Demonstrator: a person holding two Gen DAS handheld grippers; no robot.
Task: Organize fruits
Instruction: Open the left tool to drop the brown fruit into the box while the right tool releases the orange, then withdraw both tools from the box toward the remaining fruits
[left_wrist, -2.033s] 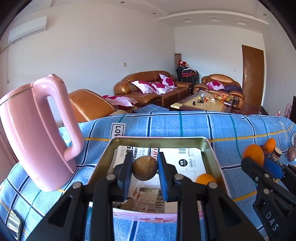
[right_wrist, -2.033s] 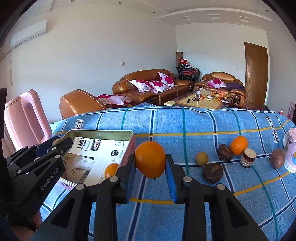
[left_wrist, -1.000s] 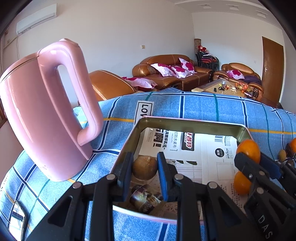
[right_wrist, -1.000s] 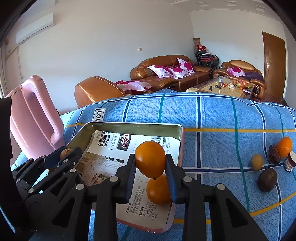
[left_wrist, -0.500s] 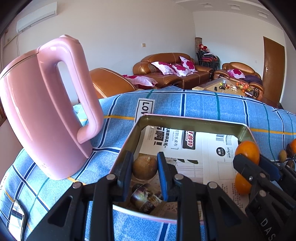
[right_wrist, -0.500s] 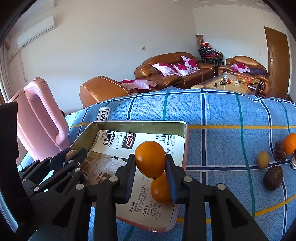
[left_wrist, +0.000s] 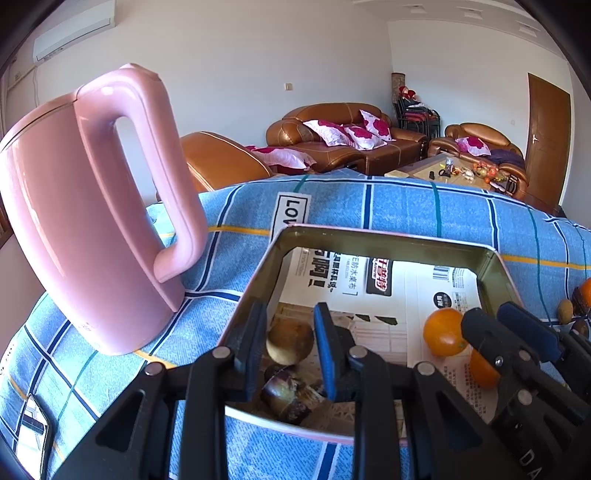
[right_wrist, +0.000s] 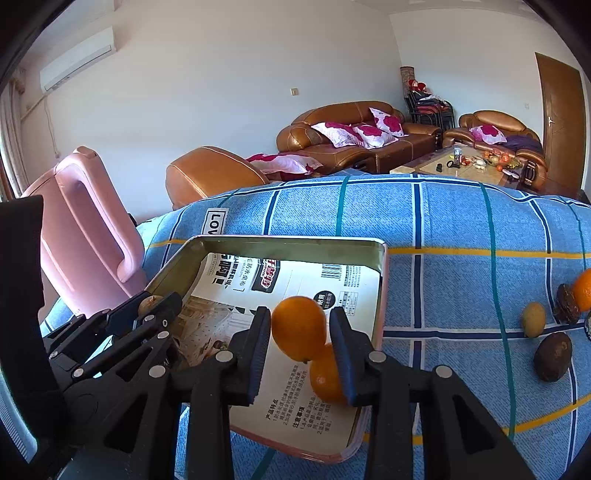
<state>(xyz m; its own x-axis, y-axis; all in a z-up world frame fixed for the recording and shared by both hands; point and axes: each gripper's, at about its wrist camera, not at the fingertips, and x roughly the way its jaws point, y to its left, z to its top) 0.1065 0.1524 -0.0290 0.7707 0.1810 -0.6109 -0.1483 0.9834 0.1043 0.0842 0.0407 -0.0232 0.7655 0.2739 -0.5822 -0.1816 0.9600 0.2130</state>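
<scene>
While my left gripper (left_wrist: 290, 345) looks along its fingers, I see a brown round fruit (left_wrist: 290, 346) between the blue pads; the left pad touches it, and a thin gap shows on the right, so I cannot tell whether I am gripping it or have let go. It sits over the near-left corner of the metal tray (left_wrist: 388, 242), which is lined with printed paper. Below it in the tray lies a dark purplish fruit (left_wrist: 286, 393). A pink kettle (left_wrist: 85, 229) stands upright on the blue checked cloth (left_wrist: 406, 206), just left of the tray. At the right, my other gripper shows, with an orange (left_wrist: 443, 332) at its fingers.

From my right gripper (right_wrist: 301, 332), the orange (right_wrist: 298, 328) sits between the pads over the tray's (right_wrist: 288, 242) right half; the left pad meets it, the right pad stands slightly off, and I cannot tell if it is clamped. A second orange (right_wrist: 325, 376) lies in the tray just below it. On the cloth (right_wrist: 443, 221) to the right, well apart from the tray, lie a small yellow-green fruit (right_wrist: 533, 319), a dark brown fruit (right_wrist: 553, 356) and another orange (right_wrist: 583, 290).
</scene>
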